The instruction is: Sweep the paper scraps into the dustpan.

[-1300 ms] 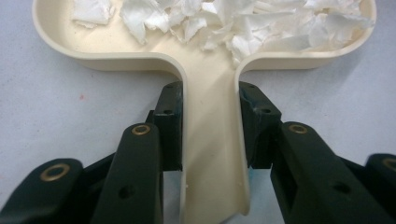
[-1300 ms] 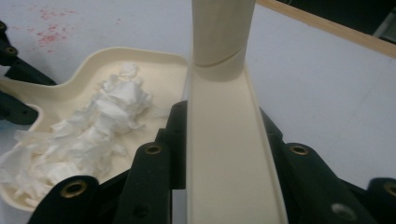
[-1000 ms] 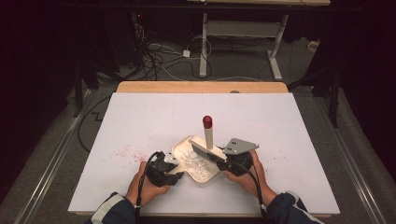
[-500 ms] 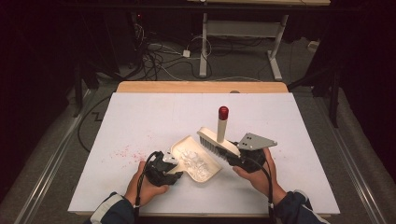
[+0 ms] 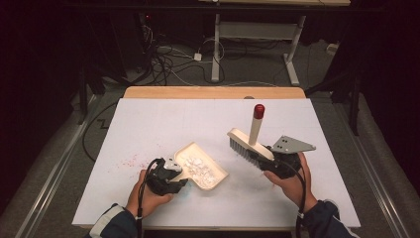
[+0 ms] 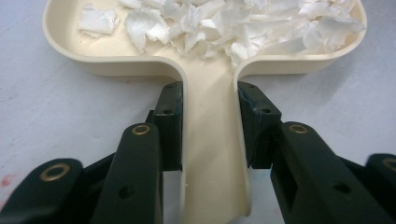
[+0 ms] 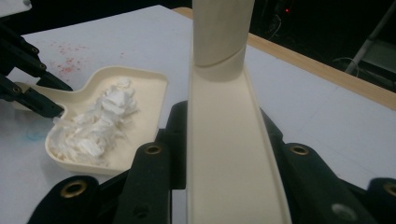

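Left gripper [image 5: 171,174]: we see its jaws drawn close and clamped on the handle of the cream dustpan [image 5: 203,168]; in the left gripper view the pads [image 6: 170,123] press both sides of the handle.
Right gripper [image 5: 277,161]: we see its jaws clamped on the back of the cream brush [image 5: 247,144]; in the right gripper view the brush back [image 7: 229,149] runs up between the jaws.
Dustpan: it lies flat on the white table [image 5: 163,119], near the front edge, at about 7 o'clock from the table's centre.
Paper scraps [image 5: 198,169]: we see a heap of white torn pieces inside the dustpan's tray.
Brush: it sits at 3 o'clock from the dustpan, well clear of it, bristles facing down, its handle standing up to a red tip [image 5: 258,110].
Around: faint red specks [image 5: 130,161] mark the table at 9 o'clock from the dustpan; nothing stands between brush and pan.
Change: a second ago we saw the brush touching the dustpan's right edge; now it is lifted away to the right, while the dustpan and left gripper keep their place.
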